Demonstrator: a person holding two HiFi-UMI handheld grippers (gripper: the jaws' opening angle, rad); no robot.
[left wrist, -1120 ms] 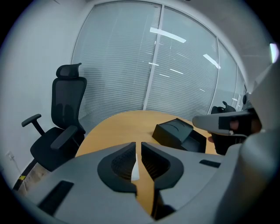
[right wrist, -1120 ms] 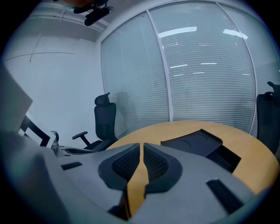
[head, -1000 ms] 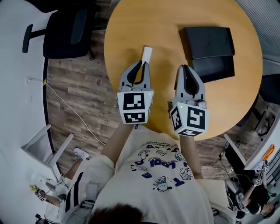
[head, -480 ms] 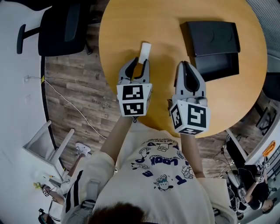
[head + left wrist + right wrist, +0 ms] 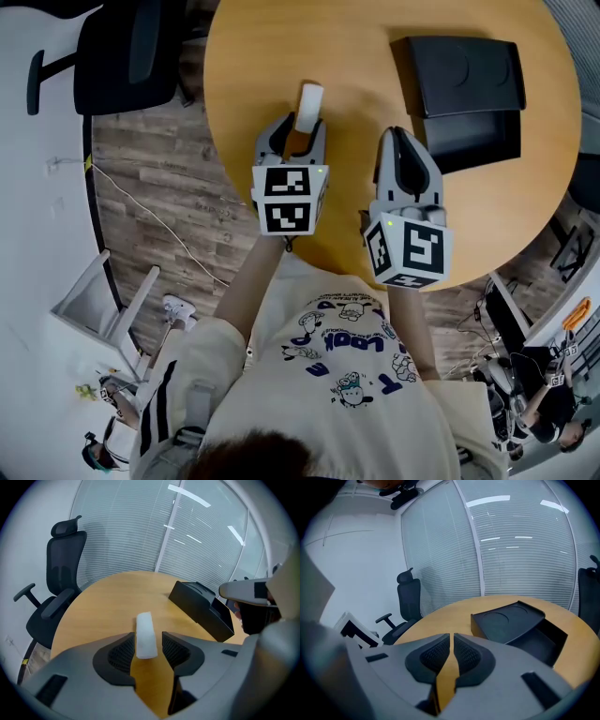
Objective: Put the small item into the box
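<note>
The small item [image 5: 309,103] is a white oblong block lying flat on the round wooden table [image 5: 356,66]. My left gripper [image 5: 296,134] is low over it, and its jaws have just been opening. In the left gripper view the item [image 5: 145,633] has its near end between the two pads, with a gap on each side. My left gripper [image 5: 146,649] is open. The black box [image 5: 464,94] sits open at the table's far right, with its lid tilted back. My right gripper [image 5: 401,141] hovers left of the box. My right gripper [image 5: 451,644] is shut on nothing.
A black office chair [image 5: 122,56] stands off the table's left edge, also visible as the chair [image 5: 61,569] in the left gripper view. A white chair [image 5: 103,309] is on the wooden floor at lower left. Glass walls with blinds [image 5: 520,550] ring the room.
The left gripper's jaws have spread apart. It has sunk forward, so the white item's near end now lies between the fingers. The right gripper has dropped slightly.
</note>
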